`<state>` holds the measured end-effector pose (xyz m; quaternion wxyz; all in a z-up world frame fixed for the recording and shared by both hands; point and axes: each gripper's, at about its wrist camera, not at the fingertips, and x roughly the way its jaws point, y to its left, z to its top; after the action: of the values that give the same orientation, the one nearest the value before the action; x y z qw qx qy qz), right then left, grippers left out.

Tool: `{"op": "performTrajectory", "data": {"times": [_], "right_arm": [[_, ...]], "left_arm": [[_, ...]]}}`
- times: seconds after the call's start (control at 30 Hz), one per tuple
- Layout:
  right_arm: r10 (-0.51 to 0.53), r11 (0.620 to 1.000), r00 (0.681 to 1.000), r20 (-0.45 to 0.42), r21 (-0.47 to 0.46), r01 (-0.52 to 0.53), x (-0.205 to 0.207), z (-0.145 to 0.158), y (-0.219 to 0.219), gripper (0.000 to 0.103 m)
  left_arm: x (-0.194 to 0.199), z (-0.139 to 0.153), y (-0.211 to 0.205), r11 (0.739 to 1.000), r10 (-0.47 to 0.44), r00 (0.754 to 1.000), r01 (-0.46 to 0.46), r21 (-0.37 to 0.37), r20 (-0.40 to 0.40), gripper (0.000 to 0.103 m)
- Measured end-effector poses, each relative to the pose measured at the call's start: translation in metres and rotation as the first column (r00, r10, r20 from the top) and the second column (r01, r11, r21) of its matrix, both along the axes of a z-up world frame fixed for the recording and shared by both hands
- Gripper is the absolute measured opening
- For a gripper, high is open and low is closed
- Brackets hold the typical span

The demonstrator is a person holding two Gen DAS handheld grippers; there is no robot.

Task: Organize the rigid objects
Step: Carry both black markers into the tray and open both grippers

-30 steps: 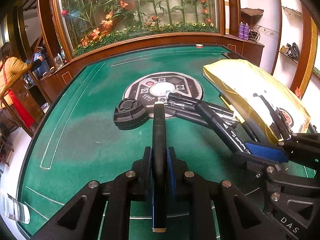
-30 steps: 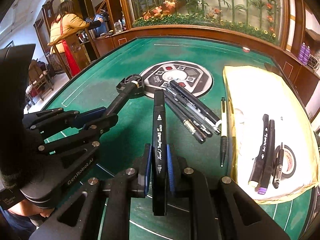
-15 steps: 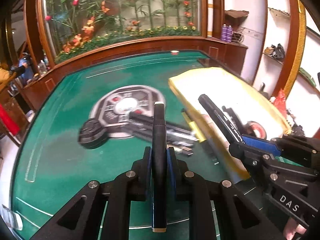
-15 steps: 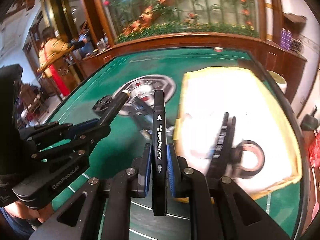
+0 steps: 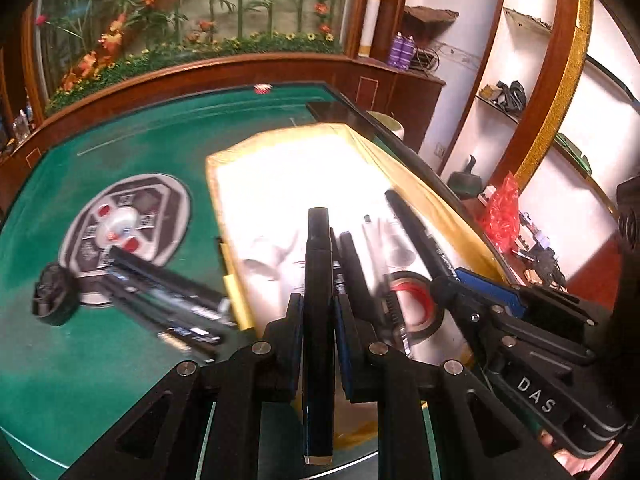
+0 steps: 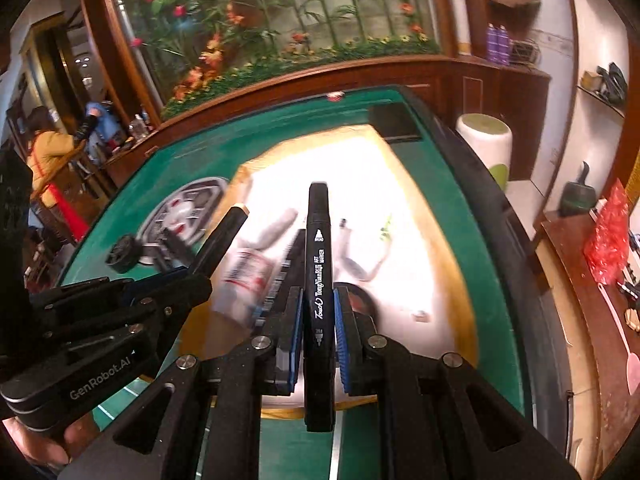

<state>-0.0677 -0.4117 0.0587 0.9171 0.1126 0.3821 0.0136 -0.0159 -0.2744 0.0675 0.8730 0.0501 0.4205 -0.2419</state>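
Both pairs of jaws are closed, each clamped on a black marker. Left gripper (image 5: 318, 312) holds its marker (image 5: 318, 280) between blue pads (image 5: 297, 332); the marker runs lengthwise along the fingers, its far end over the yellow-edged white cloth (image 5: 288, 168), its near end showing a pale cap. Right gripper (image 6: 318, 320) holds a second marker (image 6: 319, 272), printed with white lettering, in the same lengthwise manner, its far tip also above the cloth.

In the left wrist view the right gripper stands to the right, its marker angled up and to the left over the cloth. In the right wrist view the left gripper stands to the left, its marker's pale tip pointing up and to the right. The two held markers are apart.

The cloth lies on the right part of the green table (image 5: 120, 152). On it, beneath the grippers, lie a tape roll (image 5: 416, 300) with a red core and more dark pens (image 5: 354, 268); motion blur hides their detail. Left of the cloth, on the bare felt, lies a loose group of pens (image 5: 168, 296), blurred, reaching onto a grey round panel (image 5: 128, 216) set in the table. A black round cap-like piece (image 5: 54, 300) sits at the panel's near left edge.

A person (image 6: 46, 152) in a yellow top stands far left, beyond the table.
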Motion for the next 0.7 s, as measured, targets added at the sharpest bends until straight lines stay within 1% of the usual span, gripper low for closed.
{"op": "performTrajectory", "data": {"times": [0.17, 0.43, 0.6, 0.67, 0.7], "right_arm": [[-0.01, 1.0, 1.0, -0.024, 0.005, 0.011, 0.005, -0.011, -0.007, 0.014], [-0.005, 1.0, 0.999, -0.039, 0.013, 0.005, 0.007, -0.018, -0.008, 0.014], [0.001, 1.0, 0.999, -0.046, 0.001, -0.001, 0.012, -0.022, -0.005, 0.014], [-0.003, 1.0, 0.999, -0.046, 0.0, 0.003, 0.011, -0.021, -0.004, 0.016], [-0.005, 1.0, 0.999, -0.041, 0.003, 0.005, 0.009, -0.02, -0.004, 0.018]], "left_arm": [[0.001, -0.009, -0.022, 0.999, -0.024, 1.0, 0.025, 0.02, -0.019, 0.015], [0.003, -0.02, -0.031, 0.999, -0.027, 0.999, 0.028, 0.036, -0.033, 0.015], [0.008, -0.022, -0.024, 1.0, -0.024, 0.997, 0.024, -0.006, -0.07, 0.015], [0.007, -0.02, -0.021, 0.999, -0.033, 0.997, 0.032, -0.017, -0.073, 0.016], [0.006, -0.018, -0.019, 0.999, -0.037, 0.997, 0.035, -0.024, -0.073, 0.019]]}}
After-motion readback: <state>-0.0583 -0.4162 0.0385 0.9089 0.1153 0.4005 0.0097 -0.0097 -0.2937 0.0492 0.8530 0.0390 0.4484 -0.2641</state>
